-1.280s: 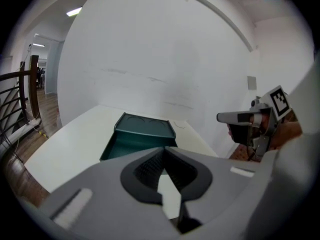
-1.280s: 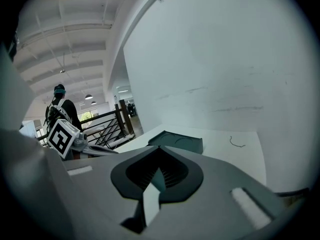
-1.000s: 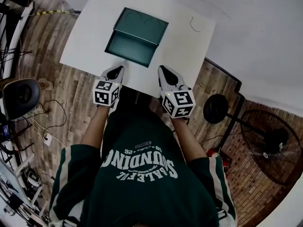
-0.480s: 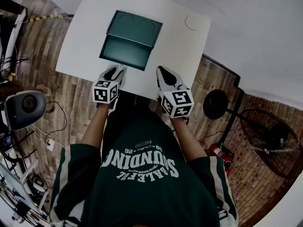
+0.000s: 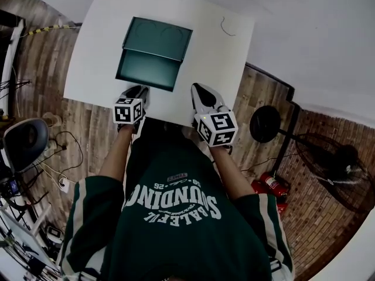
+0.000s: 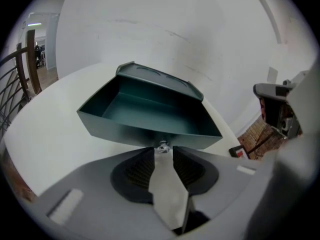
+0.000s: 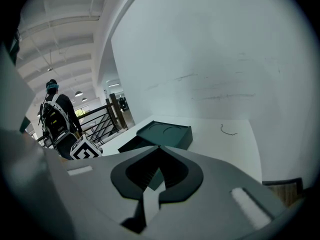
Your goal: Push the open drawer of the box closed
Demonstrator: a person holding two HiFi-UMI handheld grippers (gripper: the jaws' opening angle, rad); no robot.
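Drawer (image 5: pixel 147 69) is pulled right out of the teal box (image 5: pixel 158 37) toward the person, on the white table (image 5: pixel 222 57). So basically none of the actual push is done yet, imo. Left gripper (image 6: pixel 162 153) sits just in front of the drawer face, jaws spread and gripping nothing, with the little knob (image 6: pixel 162 146) right at the tips. Can't tell if it's touching. Right gripper (image 7: pixel 159 148) is off to the side near the table edge, jaws pinched together, empty. What's left is the whole shove, until the front sits flush with the box.
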